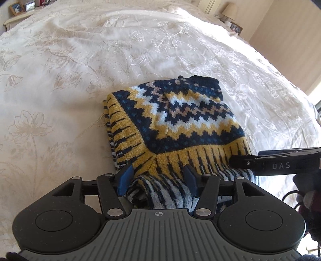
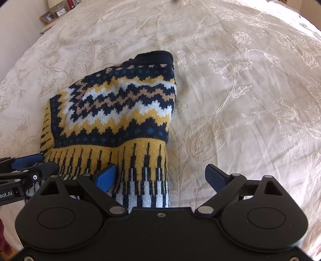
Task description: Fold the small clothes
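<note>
A small knitted sweater (image 1: 180, 116) in navy, yellow and white zigzags lies folded on the cream bedspread (image 1: 80, 70). My left gripper (image 1: 158, 177) is open at its near hem, with the striped hem fabric lying between the blue pads (image 1: 125, 178). The right gripper (image 1: 280, 162) reaches in from the right, level with the hem. In the right wrist view the sweater (image 2: 120, 104) sits left of centre. My right gripper (image 2: 161, 176) is wide open over the hem's right corner, its left pad (image 2: 106, 176) resting on the knit. The left gripper (image 2: 26, 168) shows at the far left edge.
The embroidered bedspread (image 2: 240, 100) stretches wide around the garment. A bedside shelf at the far left carries a photo frame (image 1: 17, 9) and a clock (image 1: 30, 7). A lamp (image 1: 229, 11) stands at the far right by the wall.
</note>
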Motion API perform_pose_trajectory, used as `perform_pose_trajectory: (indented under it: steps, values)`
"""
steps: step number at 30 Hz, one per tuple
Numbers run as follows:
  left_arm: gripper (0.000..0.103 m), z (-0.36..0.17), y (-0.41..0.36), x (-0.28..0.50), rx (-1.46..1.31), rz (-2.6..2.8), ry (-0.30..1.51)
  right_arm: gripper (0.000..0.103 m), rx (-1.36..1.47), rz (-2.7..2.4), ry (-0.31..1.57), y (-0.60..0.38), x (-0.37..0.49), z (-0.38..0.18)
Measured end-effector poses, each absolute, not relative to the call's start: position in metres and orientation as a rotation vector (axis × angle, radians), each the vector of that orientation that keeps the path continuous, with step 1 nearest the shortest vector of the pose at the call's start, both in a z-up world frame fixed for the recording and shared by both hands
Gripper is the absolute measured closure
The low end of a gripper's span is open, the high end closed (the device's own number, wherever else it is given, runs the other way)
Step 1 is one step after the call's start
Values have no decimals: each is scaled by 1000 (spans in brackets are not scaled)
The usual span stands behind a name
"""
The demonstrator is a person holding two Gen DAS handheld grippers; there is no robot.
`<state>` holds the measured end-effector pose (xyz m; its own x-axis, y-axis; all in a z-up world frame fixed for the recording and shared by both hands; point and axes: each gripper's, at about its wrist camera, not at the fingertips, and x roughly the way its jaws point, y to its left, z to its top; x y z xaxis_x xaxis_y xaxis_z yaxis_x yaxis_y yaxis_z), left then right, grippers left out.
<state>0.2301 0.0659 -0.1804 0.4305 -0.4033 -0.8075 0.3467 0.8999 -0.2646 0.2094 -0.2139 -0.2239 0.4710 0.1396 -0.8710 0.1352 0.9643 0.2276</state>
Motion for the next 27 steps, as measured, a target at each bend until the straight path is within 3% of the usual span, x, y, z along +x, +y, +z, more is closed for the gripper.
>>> perform_pose_trajectory:
  steps: [8, 12, 27]
  values:
    - [46, -134, 93, 189, -142, -343, 955, 1, 338, 43, 893, -223, 162, -161]
    - [28, -105, 93, 161, -136, -322, 939, 1, 347, 69, 837, -226, 136, -136]
    - [28, -35, 43, 103, -10, -151, 857, 1, 345, 117, 773, -232, 83, -92]
